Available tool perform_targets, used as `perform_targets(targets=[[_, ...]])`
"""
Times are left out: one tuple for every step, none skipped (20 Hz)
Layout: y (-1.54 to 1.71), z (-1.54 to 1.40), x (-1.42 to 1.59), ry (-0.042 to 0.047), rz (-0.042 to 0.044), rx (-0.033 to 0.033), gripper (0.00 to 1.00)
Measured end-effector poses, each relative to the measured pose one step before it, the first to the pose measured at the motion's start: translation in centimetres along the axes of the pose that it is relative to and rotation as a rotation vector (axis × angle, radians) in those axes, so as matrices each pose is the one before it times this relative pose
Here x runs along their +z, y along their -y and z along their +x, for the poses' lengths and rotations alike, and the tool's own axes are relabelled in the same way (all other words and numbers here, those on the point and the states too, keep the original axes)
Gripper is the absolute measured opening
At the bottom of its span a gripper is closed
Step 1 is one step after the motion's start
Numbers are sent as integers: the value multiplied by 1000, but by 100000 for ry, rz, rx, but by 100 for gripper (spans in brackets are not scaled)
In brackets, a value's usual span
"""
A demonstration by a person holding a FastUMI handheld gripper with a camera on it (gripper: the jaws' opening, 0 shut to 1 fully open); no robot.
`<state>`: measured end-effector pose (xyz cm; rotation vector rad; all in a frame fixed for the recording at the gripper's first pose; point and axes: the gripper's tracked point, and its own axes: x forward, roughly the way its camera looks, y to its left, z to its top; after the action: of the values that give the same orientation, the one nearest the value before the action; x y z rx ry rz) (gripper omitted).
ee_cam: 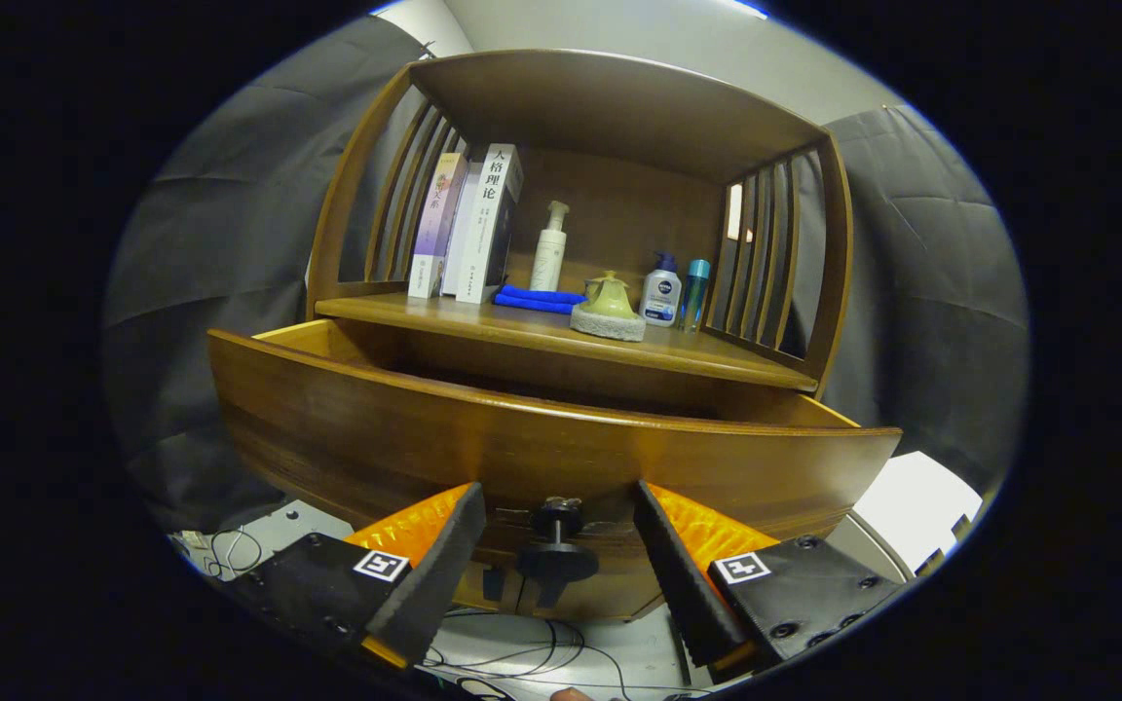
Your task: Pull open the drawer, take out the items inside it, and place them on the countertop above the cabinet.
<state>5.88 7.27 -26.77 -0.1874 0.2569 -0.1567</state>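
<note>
Drawer [542, 443] stood pulled out from the cabinet, its curved front facing the gripper [556, 555], and this was where I saw the risk. The fingers were spread apart, one at each side of the dark knob [553, 545], and neither touched it, so nothing was gripped. The knob sat between them, at approx. 6 o'clock of the drawer front.

From where the camera looked, the front panel was high and hid the inside. What items were in the drawer, I could not tell. My judgement: the person would have to lift the gripper over the front edge and reach down nearly blind, so a finger could knock the panel, or close on an item badly and drop it.

Second risk, imo, was the countertop [483, 326] above. It was already crowded: books [468, 229] leaning at 10 o'clock, a white pump bottle [549, 248] at 12, a blue cloth [537, 299] just below that, a small teapot on a round base [608, 310] in the middle, then a lotion bottle [660, 290] and a teal bottle [695, 292] at 2 o'clock. Free space was mostly the front strip, so a careless placing could tip sth. over.

Cables [522, 643] lay on the floor under the drawer.
</note>
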Motion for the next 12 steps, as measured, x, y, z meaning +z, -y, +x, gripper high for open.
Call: perform_targets(targets=[[-82, 286, 49, 310, -356, -673, 98], [-131, 393, 94, 29, -264, -508, 98], [-205, 176, 75, 258, -202, -343, 98], [-28, 411, 93, 119, -298, -236, 99], [-49, 219, 36, 14, -41, -130, 99], [-87, 311, 119, 111, 100, -114, 99], [-29, 421, 83, -12, -252, -37, 99], [30, 464, 128, 61, -631, -23, 99], [44, 569, 31, -122, -488, -108, 99], [-48, 405, 106, 22, 59, -23, 99], [-18, 417, 129, -164, 193, 26, 99], [21, 458, 111, -329, 83, -56, 99]])
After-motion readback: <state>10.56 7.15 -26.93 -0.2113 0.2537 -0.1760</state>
